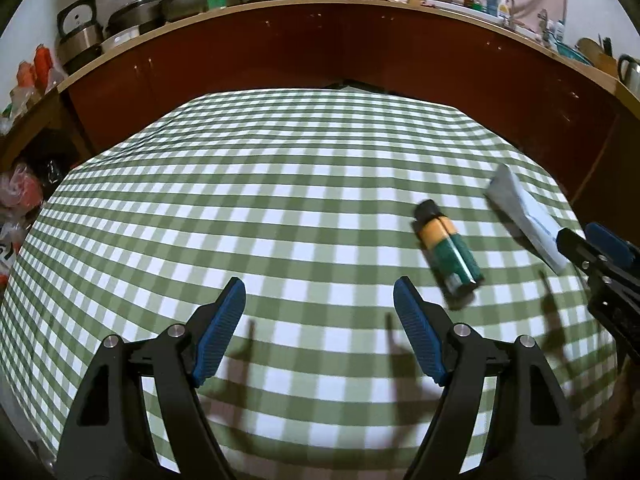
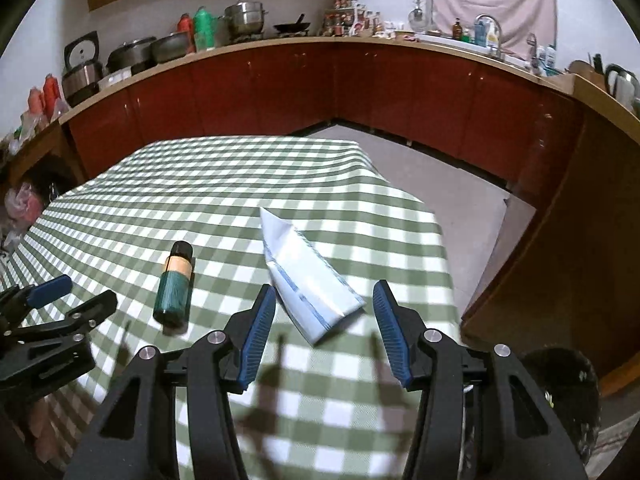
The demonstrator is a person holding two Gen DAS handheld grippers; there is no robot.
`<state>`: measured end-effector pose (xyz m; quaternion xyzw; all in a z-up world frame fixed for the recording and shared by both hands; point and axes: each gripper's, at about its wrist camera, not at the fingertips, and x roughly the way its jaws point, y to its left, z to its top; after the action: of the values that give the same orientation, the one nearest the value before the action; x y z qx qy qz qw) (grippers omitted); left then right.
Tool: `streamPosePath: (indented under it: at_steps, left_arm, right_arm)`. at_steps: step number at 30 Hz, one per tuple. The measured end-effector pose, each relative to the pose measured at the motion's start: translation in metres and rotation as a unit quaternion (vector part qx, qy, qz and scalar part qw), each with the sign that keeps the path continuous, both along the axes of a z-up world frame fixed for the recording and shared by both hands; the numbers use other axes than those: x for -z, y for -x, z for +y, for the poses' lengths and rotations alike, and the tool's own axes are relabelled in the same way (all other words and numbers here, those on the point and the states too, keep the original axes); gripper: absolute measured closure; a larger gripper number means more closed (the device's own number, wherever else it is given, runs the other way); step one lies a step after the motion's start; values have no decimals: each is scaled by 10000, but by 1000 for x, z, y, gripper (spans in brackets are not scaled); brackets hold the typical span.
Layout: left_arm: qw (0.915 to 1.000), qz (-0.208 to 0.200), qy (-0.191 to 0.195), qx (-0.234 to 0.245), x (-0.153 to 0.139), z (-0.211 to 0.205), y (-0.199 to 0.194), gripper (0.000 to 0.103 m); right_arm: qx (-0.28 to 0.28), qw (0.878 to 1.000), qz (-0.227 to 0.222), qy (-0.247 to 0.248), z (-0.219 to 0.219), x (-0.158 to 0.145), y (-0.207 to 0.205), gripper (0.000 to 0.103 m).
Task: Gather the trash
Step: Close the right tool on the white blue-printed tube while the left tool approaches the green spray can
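Observation:
A small green and orange bottle (image 1: 448,246) with a black cap lies on its side on the green checked tablecloth (image 1: 260,200); it also shows in the right wrist view (image 2: 174,284). A flattened pale blue and white packet (image 2: 306,278) lies to its right, also seen in the left wrist view (image 1: 524,216). My left gripper (image 1: 320,312) is open and empty above the cloth, left of the bottle. My right gripper (image 2: 324,320) is open, its fingertips either side of the packet's near end, not touching it.
A dark round bin (image 2: 560,392) stands on the floor past the table's right edge. Red kitchen cabinets (image 2: 360,88) with pots and bottles on the counter run behind the table. Plastic bags (image 1: 20,196) sit at the far left.

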<state>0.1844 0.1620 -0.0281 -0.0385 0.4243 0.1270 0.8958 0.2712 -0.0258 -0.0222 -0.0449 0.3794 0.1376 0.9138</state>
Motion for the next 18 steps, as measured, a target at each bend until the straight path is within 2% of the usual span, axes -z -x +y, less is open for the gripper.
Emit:
streamPosePath:
  at_steps: [8,18]
  left_arm:
    - [9999,59,118,-46,6,14,-10,28]
    - [9998,80,187,20,10,10,-15,28]
  right_arm:
    - [-67,9994,308,166,13,11,-21,52]
    - [-216,9987,353,307,17,11,-23,55]
